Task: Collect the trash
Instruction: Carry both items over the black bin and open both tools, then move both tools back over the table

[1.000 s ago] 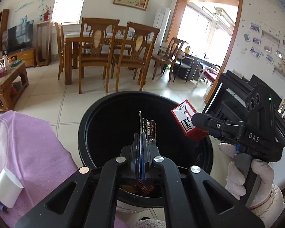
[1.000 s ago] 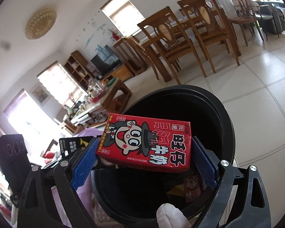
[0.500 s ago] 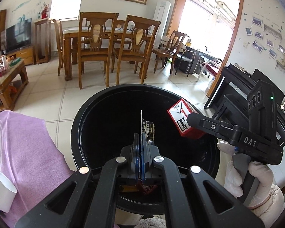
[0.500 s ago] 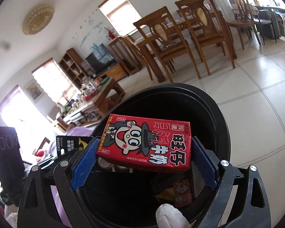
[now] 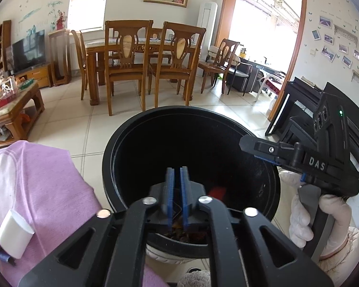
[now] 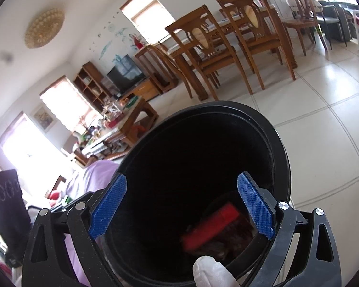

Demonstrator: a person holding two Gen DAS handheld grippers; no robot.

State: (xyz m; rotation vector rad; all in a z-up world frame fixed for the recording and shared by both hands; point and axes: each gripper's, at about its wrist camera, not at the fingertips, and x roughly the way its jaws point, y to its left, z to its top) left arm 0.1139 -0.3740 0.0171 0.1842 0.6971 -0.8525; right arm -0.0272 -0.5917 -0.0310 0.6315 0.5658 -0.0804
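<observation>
A black round trash bin (image 5: 122, 143) stands on the tiled floor below both grippers; it also shows in the right wrist view (image 6: 281, 148). My left gripper (image 5: 177, 192) hangs over the bin's near rim, its blue pads slightly apart and empty. My right gripper (image 6: 182, 205) is open and empty over the bin; it shows from the side in the left wrist view (image 5: 251, 147). The red drink carton (image 6: 210, 229) lies blurred among dark trash at the bin's bottom, and shows as a red patch in the left wrist view (image 5: 216, 191).
A purple cloth (image 5: 36, 186) covers a surface left of the bin, with a white paper cup (image 5: 14, 236) on it. A dining table with wooden chairs (image 5: 126, 69) stands behind. A black piano (image 5: 296, 110) is at the right, a coffee table (image 5: 12, 112) at the left.
My right gripper opened and the red carton fell into the bin. My left gripper opened a little and the dark flat packet it held is gone from its pads.
</observation>
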